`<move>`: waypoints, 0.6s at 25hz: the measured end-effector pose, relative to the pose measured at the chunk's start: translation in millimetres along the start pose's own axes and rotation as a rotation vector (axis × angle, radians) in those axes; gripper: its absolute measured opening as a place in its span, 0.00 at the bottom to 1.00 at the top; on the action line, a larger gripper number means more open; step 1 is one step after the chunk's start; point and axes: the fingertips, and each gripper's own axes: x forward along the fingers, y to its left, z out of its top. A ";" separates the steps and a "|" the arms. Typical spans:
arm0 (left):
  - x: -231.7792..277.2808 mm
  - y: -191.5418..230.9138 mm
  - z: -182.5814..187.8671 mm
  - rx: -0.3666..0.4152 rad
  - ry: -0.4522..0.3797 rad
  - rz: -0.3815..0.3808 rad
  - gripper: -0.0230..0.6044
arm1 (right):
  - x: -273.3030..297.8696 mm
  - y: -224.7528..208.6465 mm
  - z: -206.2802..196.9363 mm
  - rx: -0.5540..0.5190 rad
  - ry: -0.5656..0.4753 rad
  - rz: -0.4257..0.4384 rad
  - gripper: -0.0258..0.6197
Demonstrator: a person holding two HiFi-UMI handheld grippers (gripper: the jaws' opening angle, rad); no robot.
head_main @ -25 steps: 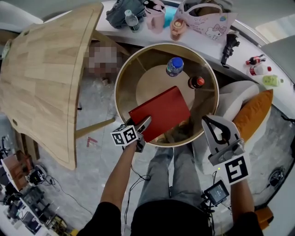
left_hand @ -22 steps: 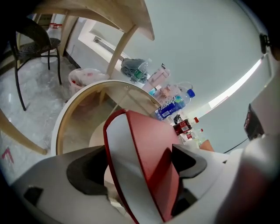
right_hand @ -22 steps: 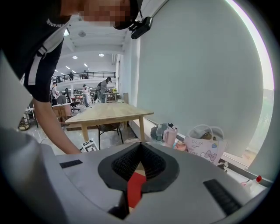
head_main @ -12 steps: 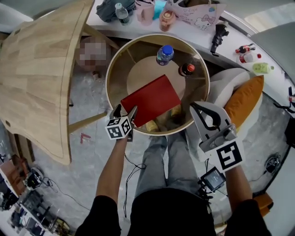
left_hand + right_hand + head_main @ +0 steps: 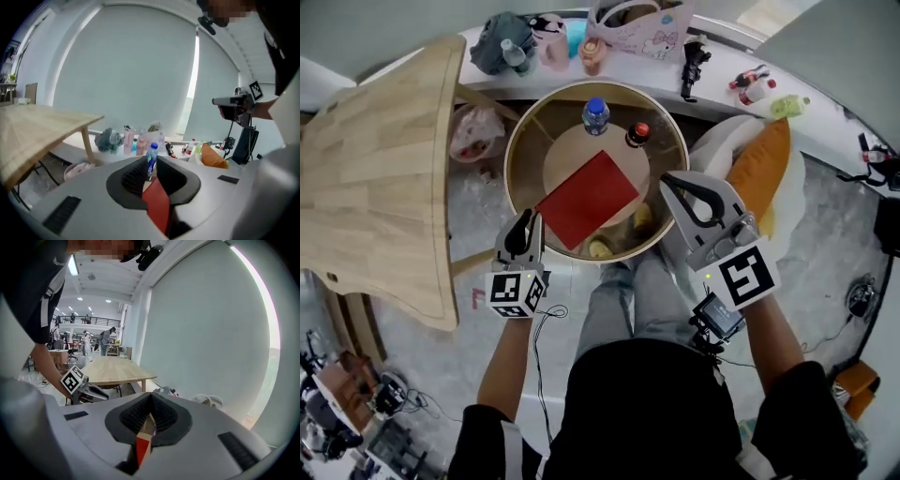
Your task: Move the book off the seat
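Matt red book [image 5: 587,199], pale grainy wooden table [image 5: 375,187]

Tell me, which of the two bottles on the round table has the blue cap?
The clear bottle, on the left in the head view. The dark bottle beside it has a red cap.

- Top [image 5: 639,412]: black, short-sleeved, with a pale stripe down each sleeve.
- Trousers [image 5: 623,302]: grey.
- Left gripper [image 5: 528,221]: light grey shell with black ribbed pads. Its jaws have just closed to a narrow slit with nothing between them.
- Marker cube [image 5: 514,292]: sits behind the left gripper and carries black-and-white squares.
- Cable [image 5: 538,349]: thin, black, trailing from the left gripper.
- Right gripper [image 5: 673,186]: same grey shell, with black loop-shaped jaws.
- Marker plate [image 5: 742,277]: on the right gripper, bigger, with a black square pattern on white.
- Screen unit [image 5: 718,317]: small, dark, mounted under the marker plate.
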 end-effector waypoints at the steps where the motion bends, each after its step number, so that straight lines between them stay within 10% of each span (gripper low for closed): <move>1: -8.0 -10.4 21.7 0.020 -0.038 -0.007 0.11 | -7.0 -3.1 10.2 -0.005 -0.014 -0.014 0.06; 15: -111.4 -103.3 215.2 0.062 -0.336 -0.039 0.06 | -119.5 -21.4 86.4 0.158 -0.138 -0.195 0.06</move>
